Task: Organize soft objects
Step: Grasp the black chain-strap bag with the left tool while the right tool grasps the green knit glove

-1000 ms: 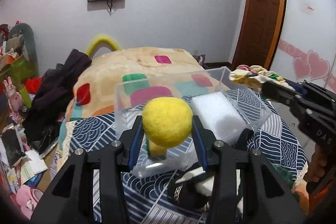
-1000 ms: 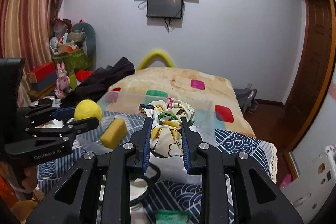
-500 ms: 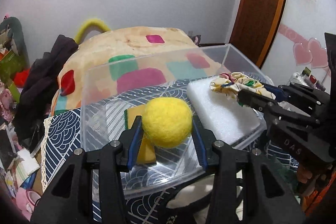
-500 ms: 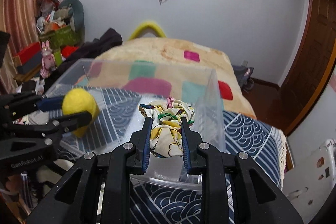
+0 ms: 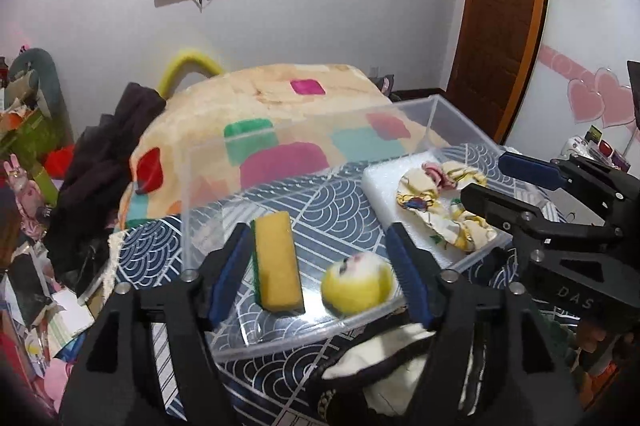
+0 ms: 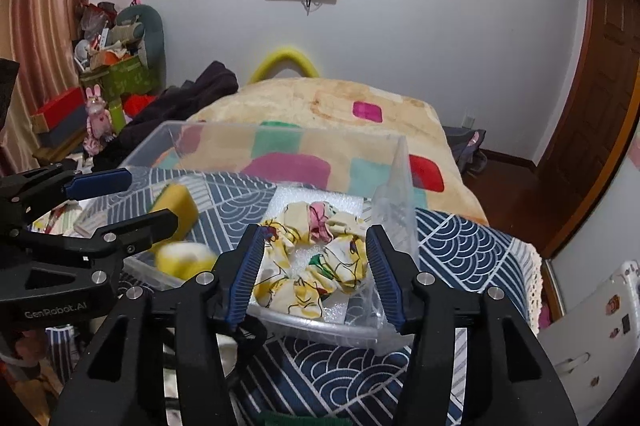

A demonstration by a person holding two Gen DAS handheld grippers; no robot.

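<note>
A clear plastic box point(image 5: 308, 134) sits on the blue patterned cloth. Inside lie a yellow sponge point(image 5: 278, 260), a yellow felt ball point(image 5: 356, 288), blurred, and a floral scrunchie point(image 5: 444, 210) on a white foam pad point(image 5: 384, 186). My left gripper point(image 5: 320, 274) is open and empty just above the box's near edge, the ball between its fingers but free. My right gripper point(image 6: 316, 266) is open and empty over the scrunchie point(image 6: 316, 250), which rests on the foam pad point(image 6: 292, 198) in the box point(image 6: 280, 142). The sponge point(image 6: 176, 206) and ball point(image 6: 184, 258) show at left.
The blue wave-pattern cloth point(image 6: 460, 238) covers the table. A bed with a patchwork blanket point(image 5: 280, 106) lies behind. Dark clothes point(image 5: 100, 162) and clutter stand at left. A wooden door point(image 5: 504, 18) is at right. A black ring and white cloth point(image 5: 380, 358) lie under my left gripper.
Both grippers have opened. The yellow ball dropped from the left gripper into the box beside the sponge. The scrunchie dropped from the right gripper onto the foam pad.
</note>
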